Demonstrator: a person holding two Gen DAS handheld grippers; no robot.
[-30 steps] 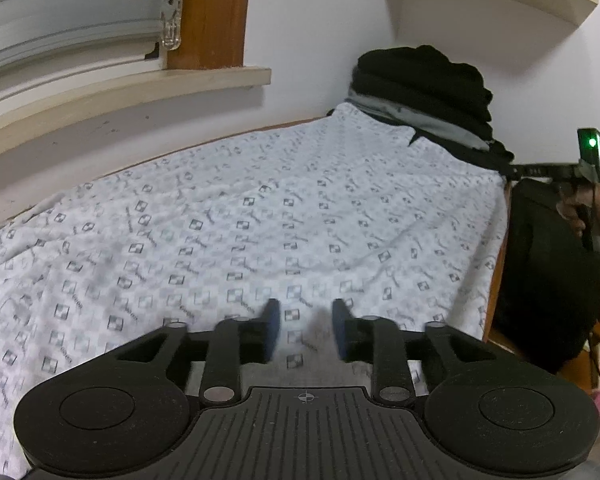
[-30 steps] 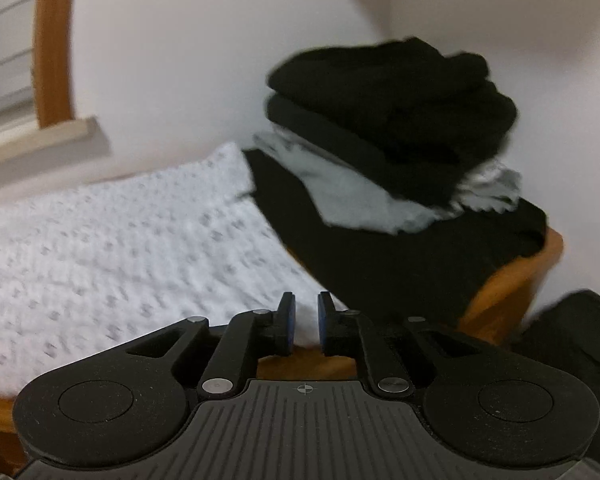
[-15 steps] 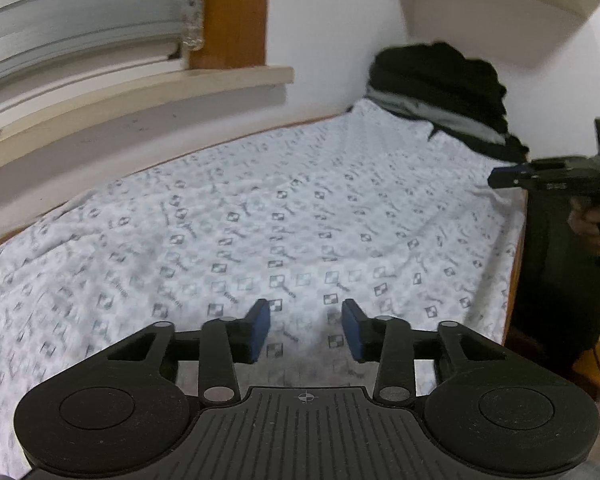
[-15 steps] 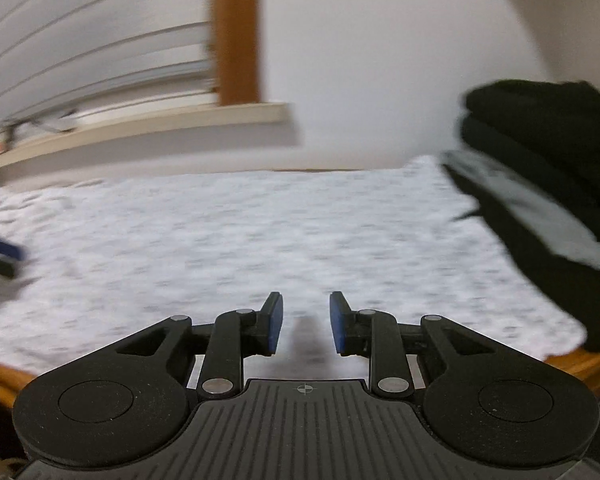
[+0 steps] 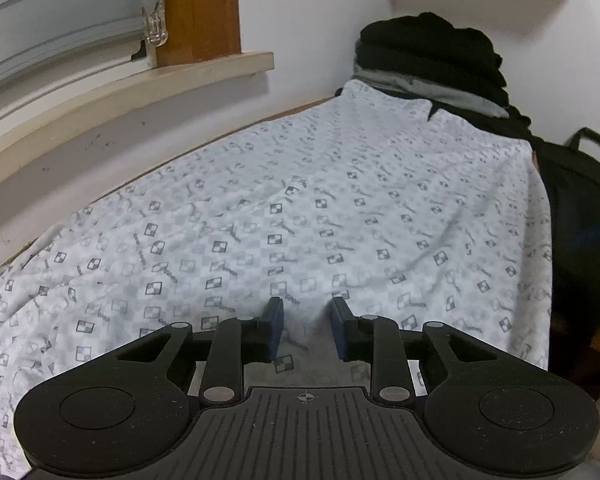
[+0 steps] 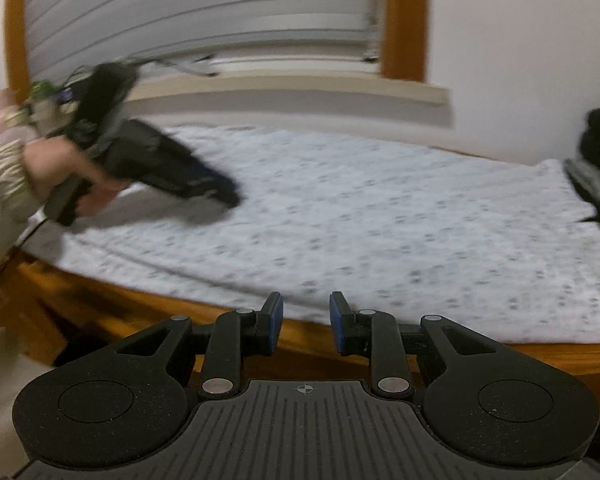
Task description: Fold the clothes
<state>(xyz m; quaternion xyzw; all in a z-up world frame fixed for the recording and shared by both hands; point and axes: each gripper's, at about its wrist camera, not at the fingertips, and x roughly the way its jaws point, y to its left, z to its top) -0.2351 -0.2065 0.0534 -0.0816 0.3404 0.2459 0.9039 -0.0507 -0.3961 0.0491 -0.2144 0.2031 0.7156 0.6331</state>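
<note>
A: Left gripper (image 5: 306,330)?
B: Fingers closing, nothing between, low over the white shirt (image 5: 300,208) spread on the bench (image 6: 340,344).
A: Right gripper (image 6: 306,322)?
B: Fingers apart, empty, at the bench edge.
A: Writing?
B: Shirt's print too small. Dark pile (image 5: 432,56) at the far end.

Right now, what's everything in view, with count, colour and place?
patterned garment: one, white with grey print, spread flat over the table
clothes pile: one, black and grey, far corner by the wall
bag: one, black, beside the table's right edge
table: one, orange wood, under the garment
windowsill: one, cream, behind the table
blind: one, grey, above the sill
left gripper: black, blue pads, jaws closing, nothing between
right gripper: black, blue pads, open, empty
</note>
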